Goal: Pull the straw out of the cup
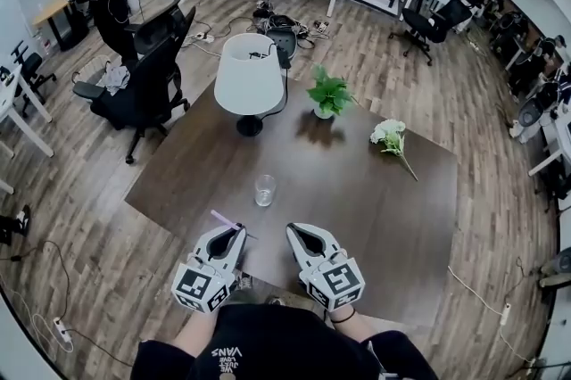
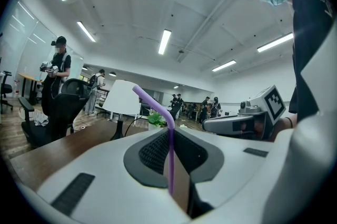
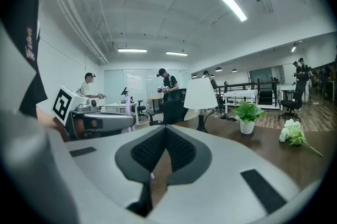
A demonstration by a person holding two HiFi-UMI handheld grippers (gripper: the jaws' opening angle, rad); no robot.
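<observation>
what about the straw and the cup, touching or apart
Apart. The head view shows the straw held by the left gripper, with a stretch of bare table between it and the cup.

Head view steeply down; all share lamp [image 1: 249, 75].

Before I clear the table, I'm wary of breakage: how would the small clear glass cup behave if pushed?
The clear glass cup looks empty, so probably light and apt to slide on the smooth dark wooden table. It looks squat, so tipping seems unlikely; being glass, it could break if dropped.
</observation>
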